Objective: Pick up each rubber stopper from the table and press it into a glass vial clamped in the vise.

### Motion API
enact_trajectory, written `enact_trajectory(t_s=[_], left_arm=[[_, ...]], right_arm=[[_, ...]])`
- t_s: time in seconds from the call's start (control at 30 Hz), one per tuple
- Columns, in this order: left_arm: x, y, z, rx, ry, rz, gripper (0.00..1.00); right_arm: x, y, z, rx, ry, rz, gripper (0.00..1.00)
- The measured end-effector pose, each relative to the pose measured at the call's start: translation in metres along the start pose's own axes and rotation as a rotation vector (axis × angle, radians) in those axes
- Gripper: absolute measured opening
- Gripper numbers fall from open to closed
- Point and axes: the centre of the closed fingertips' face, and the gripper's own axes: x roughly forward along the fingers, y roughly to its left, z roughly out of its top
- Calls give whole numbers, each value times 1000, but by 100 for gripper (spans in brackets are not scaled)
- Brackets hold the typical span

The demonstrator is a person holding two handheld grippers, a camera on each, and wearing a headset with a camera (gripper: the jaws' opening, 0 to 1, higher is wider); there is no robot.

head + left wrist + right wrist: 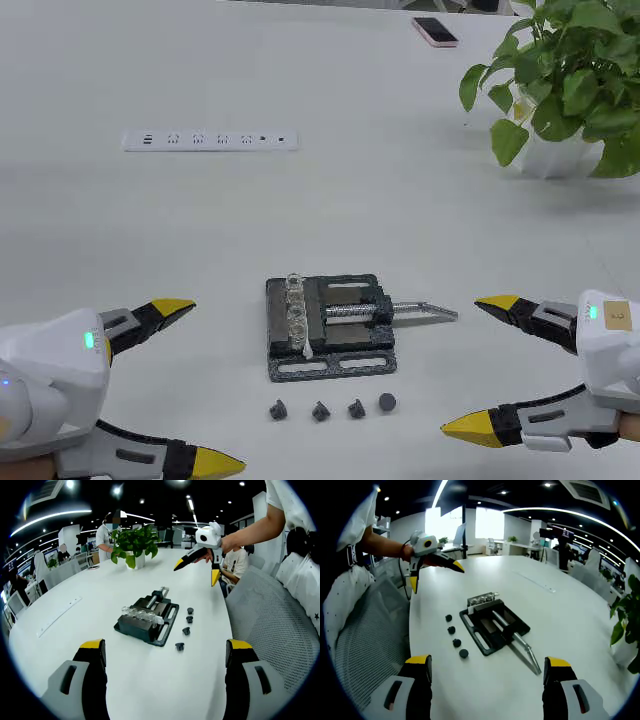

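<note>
We hold both grippers low over the white table [120,220], one on each side of the work, and neither touches anything. The left gripper [215,383] has its yellow-tipped jaws spread wide with nothing between them, and the right gripper [462,365] stands the same way, wide and empty. Between them sits the dark vise [340,330], flat on the table, with its screw handle [425,312] pointing toward the right gripper. A short row of clear glass vials [296,308] stands upright, clamped in the vise at the end nearer the left gripper. The four rubber stoppers [320,410] lie in a line on the table just in front of the vise, on our side of it, apart from each other and from the vise base. The one at the right end shows a rounder face than the other three. Farther back on the table we see a white power strip [210,140], well apart from the vise. A potted plant [570,80] stands at the far right, and a phone [434,31] lies near the far edge. In the left gripper view, other people stand in the office behind the plant.
</note>
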Motion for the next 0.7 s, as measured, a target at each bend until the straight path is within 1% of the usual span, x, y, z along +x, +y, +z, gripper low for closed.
enact_trajectory(t_s=[0.4,0.47,0.7], left_arm=[[0,-1,-1,2,1,-4,99],[1,-2,-3,-1,4,-4,99],[0,-3,-3,-6,-3,-6,99]], right_arm=[[-1,-3,3,-12,18,7,91],[-1,-1,5,-18,18,15,91],[1,0,10,-33,37,30,89]])
